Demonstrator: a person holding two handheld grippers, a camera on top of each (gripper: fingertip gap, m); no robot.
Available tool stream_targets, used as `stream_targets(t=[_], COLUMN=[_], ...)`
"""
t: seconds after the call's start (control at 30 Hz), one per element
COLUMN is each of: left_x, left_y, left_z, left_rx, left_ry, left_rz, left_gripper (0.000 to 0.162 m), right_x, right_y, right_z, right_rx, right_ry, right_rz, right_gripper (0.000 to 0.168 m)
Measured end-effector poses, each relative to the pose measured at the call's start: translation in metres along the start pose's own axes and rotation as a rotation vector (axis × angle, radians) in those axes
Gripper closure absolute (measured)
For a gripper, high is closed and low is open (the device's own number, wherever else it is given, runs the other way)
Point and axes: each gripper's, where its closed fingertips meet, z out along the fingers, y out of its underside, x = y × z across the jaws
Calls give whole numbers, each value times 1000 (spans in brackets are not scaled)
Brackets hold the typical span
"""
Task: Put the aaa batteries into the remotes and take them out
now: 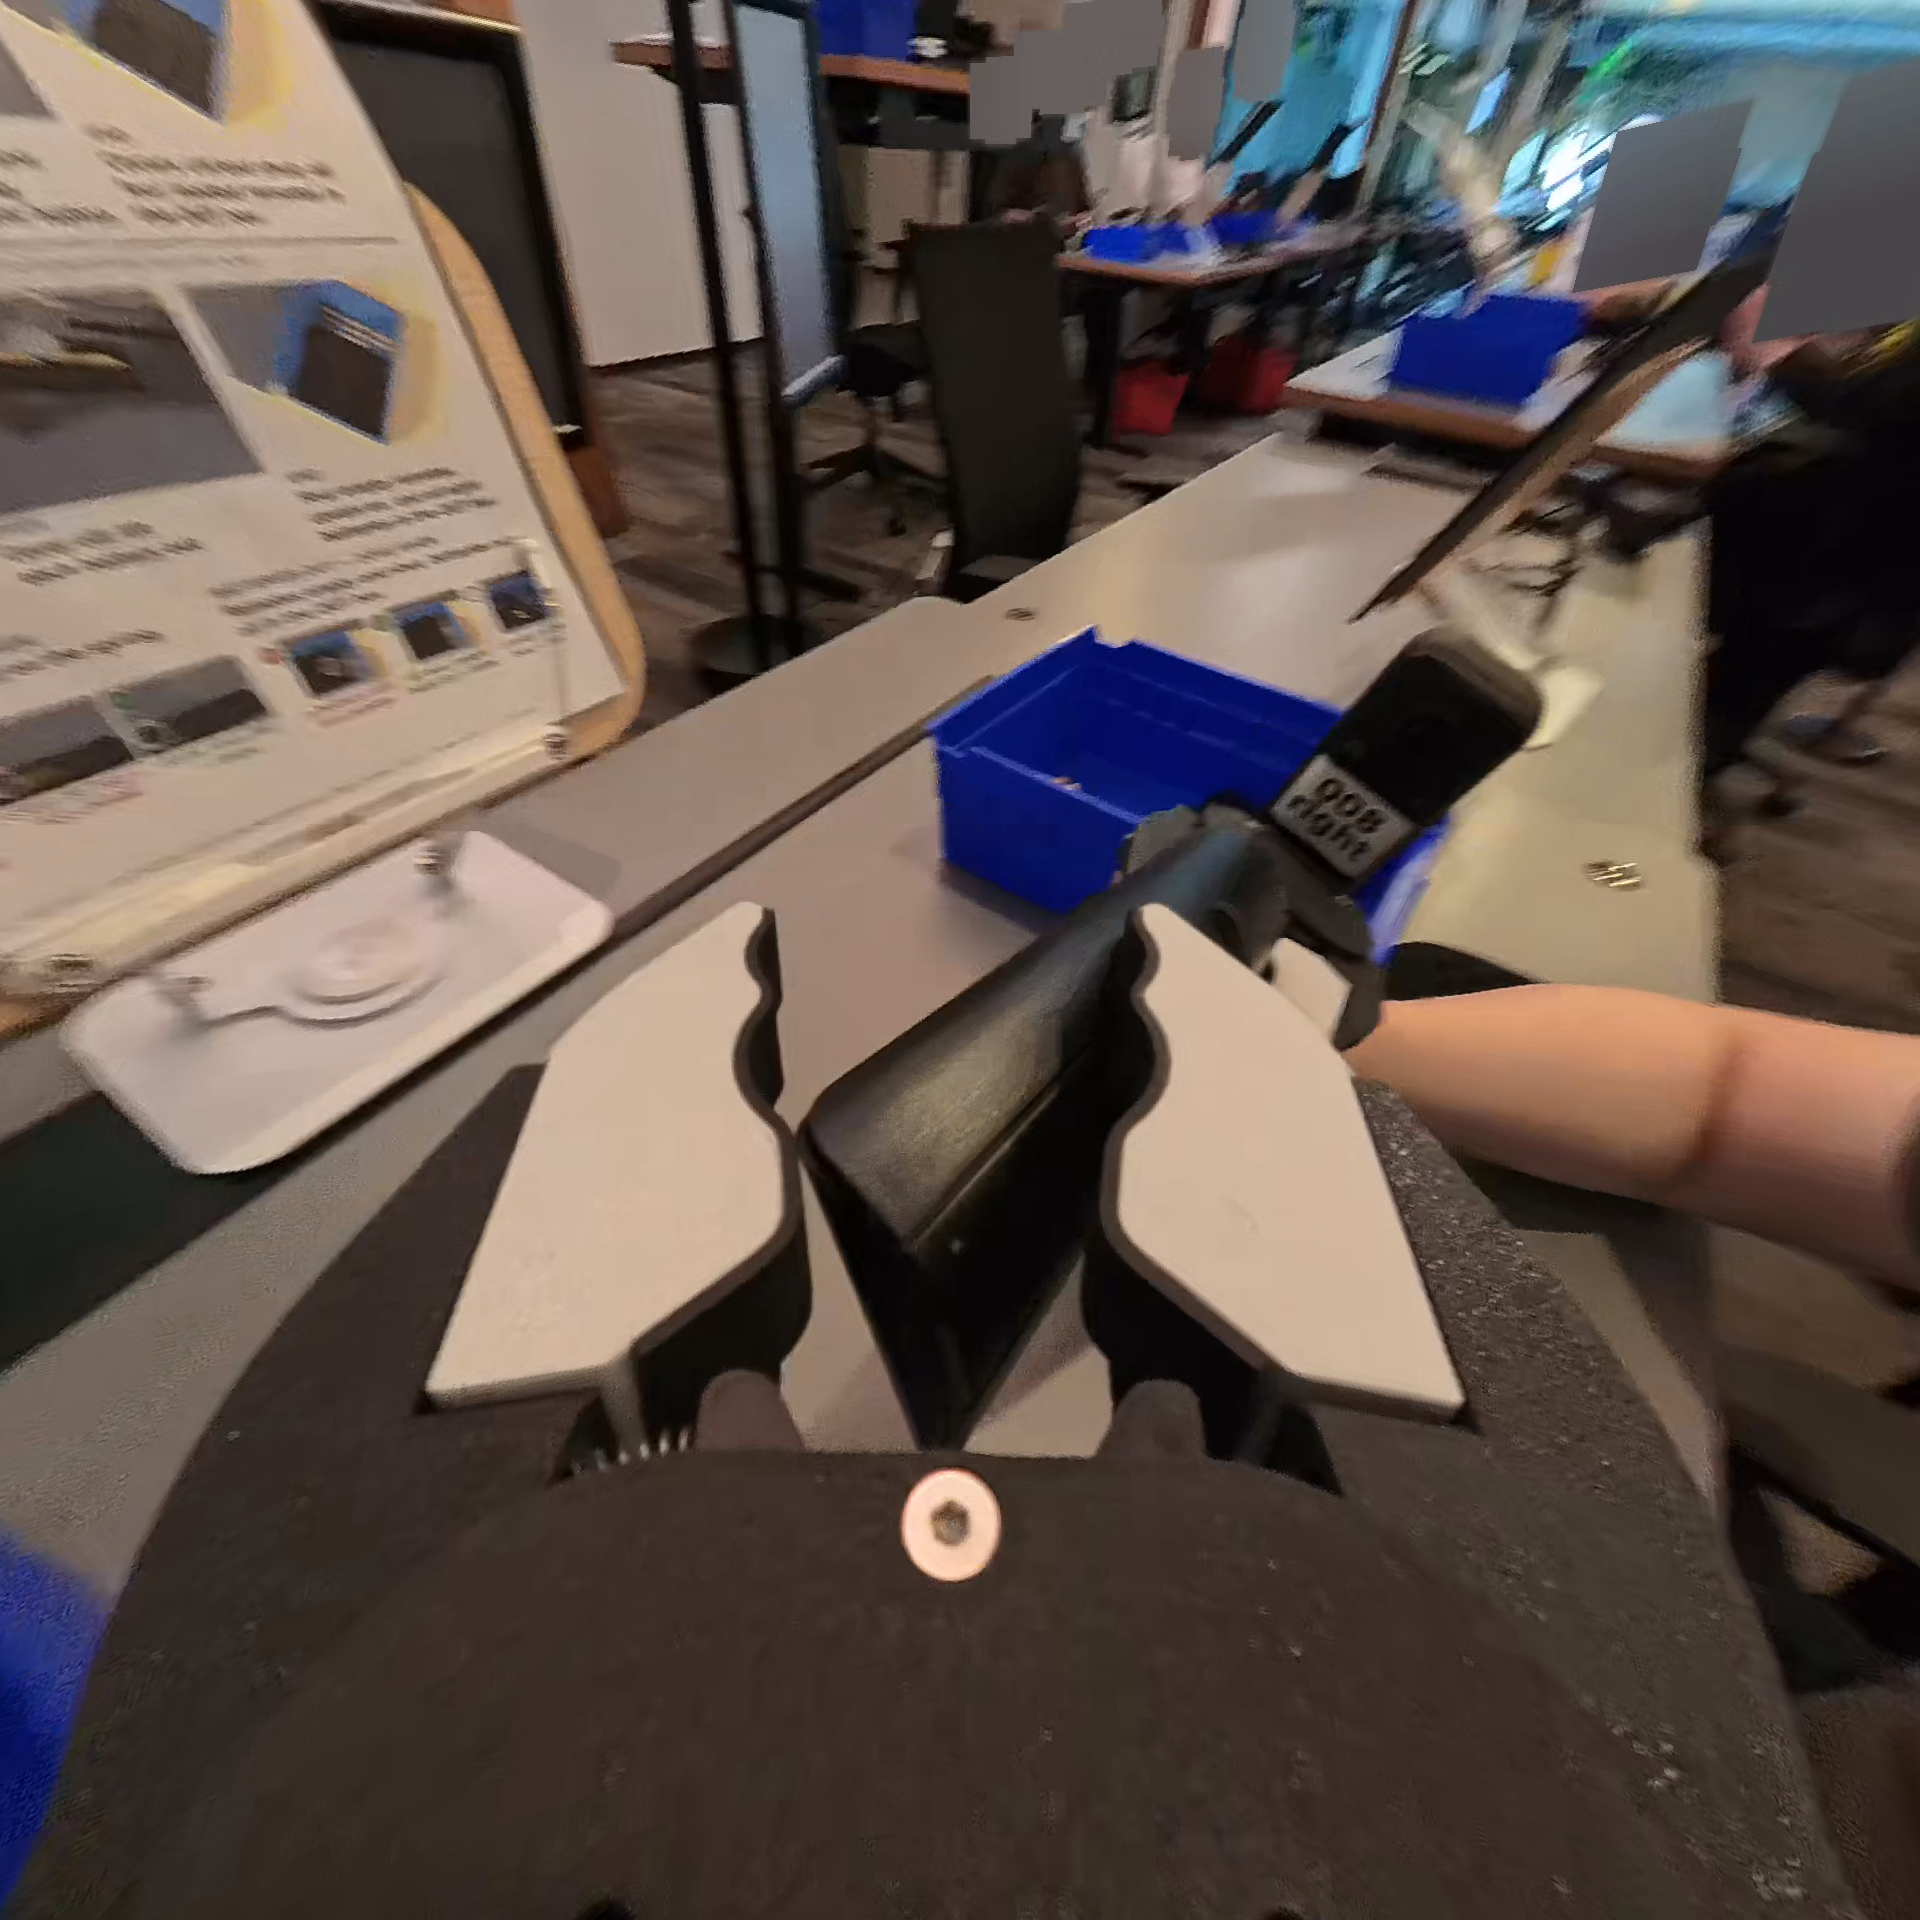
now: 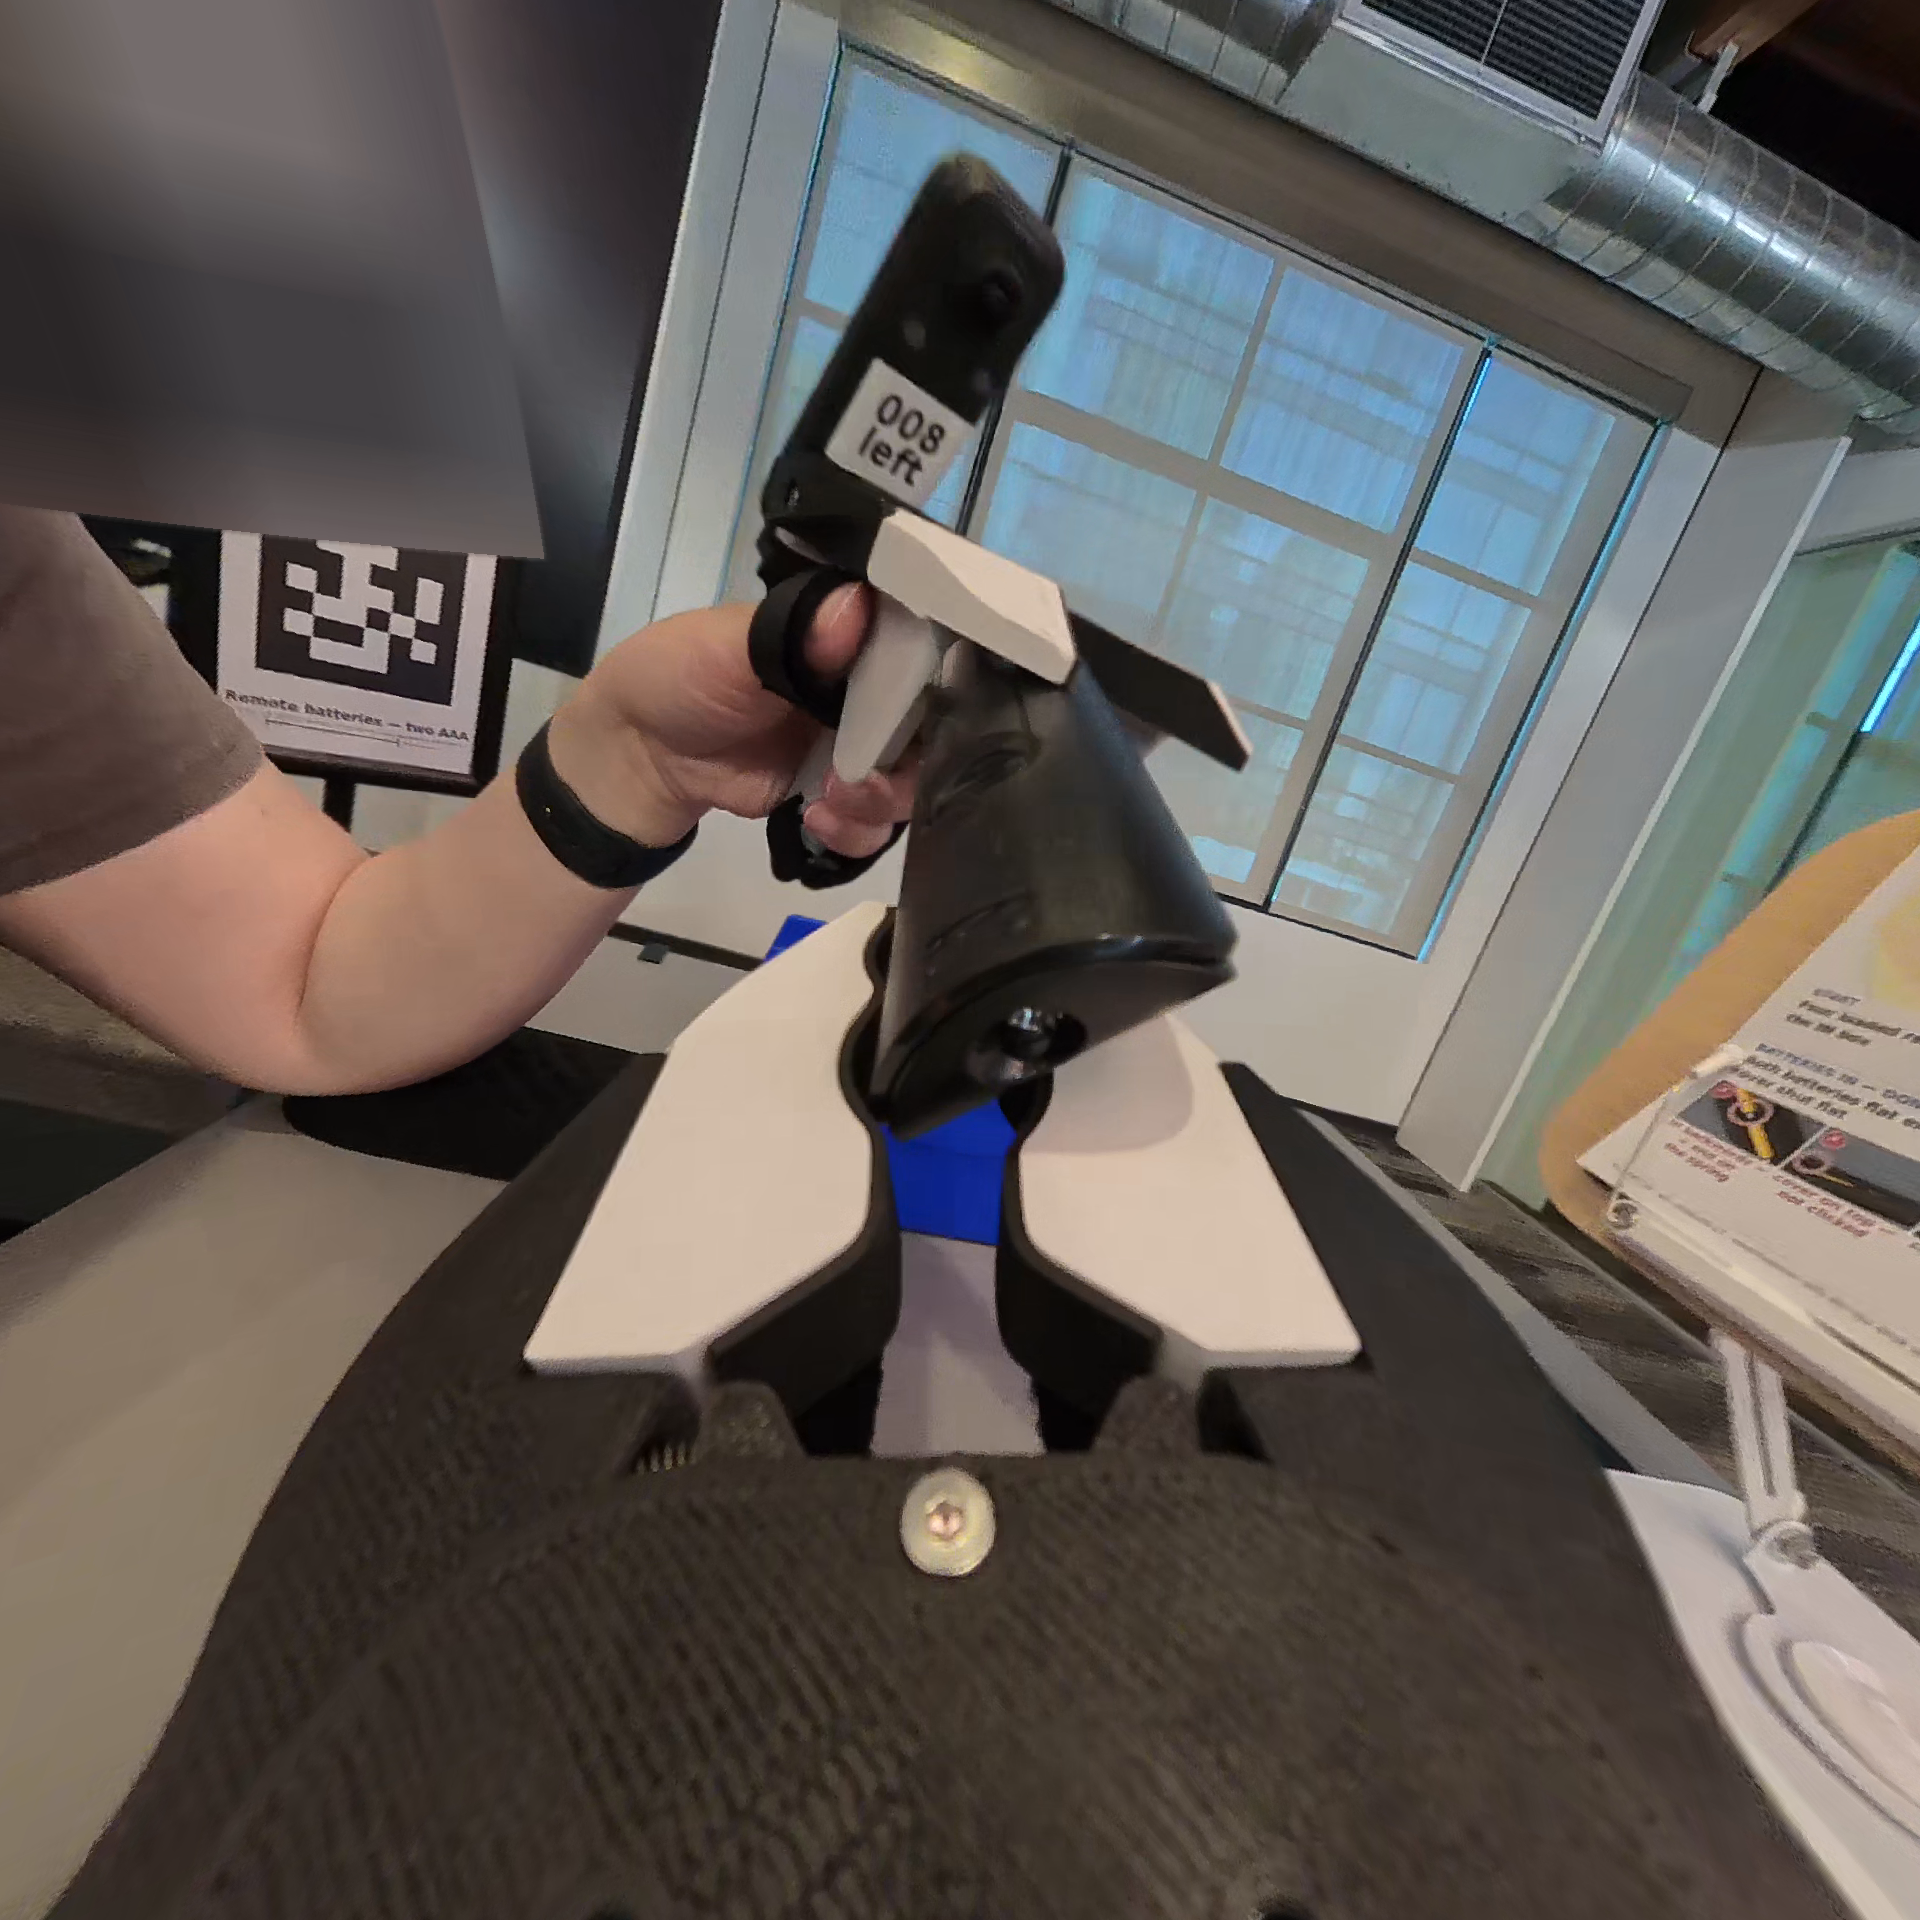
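Left wrist view: my left gripper (image 1: 956, 1049) is clamped on one end of a long black plastic remote (image 1: 997, 1081). Right gripper (image 2: 945, 1029) pinches the far end, so the remote is lifted between both. Blue plastic bin (image 1: 1049, 800) sits on the grey table (image 1: 810, 727) just ahead of the tongs. White labels on both camera housings; a printed instruction board (image 1: 260, 436) stands left. Batteries: cannot tell.

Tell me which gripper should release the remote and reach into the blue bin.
Right, probably. The right gripper pinches only the far end of the remote, close to the blue bin. The left gripper sits farther back with the remote deep between its fingers, so it could likely hold alone.
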Motion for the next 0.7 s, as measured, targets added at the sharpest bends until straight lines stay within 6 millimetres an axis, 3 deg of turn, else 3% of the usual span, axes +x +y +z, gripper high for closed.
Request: stream_targets(t=[0.23, 0.3, 0.37, 0.53, 0.63, 0.67, 0.7], left_x=[14, 19, 18, 12, 18, 24, 21], left_y=[-8, -6, 1, 5, -5, -8, -6], left_z=[-10, -14, -14, -6, -8, -12, -9], left_rx=[56, 43, -10, -15, 70, 95, 80], left_ry=[275, 335, 337, 340, 428, 494, 469], left_rz=[-109, -108, -123, -217, -208, -193, -224], left_gripper=[122, 116, 95, 100, 111, 134, 139], right_x=[2, 2, 5, 7, 6, 7, 7], right_y=[-9, -13, -16, -34, -36, -32, -28], right_z=[5, 5, 5, -1, -3, -2, -1], right_rx=[-78, -82, -93, -33, -44, -70, -94], right_ry=[2, 3, 35, 77, 54, 44, 30], right_rz=[-4, 2, -30, -155, -162, -135, -110], right_gripper=[149, 151, 151, 157, 162, 168, 167])
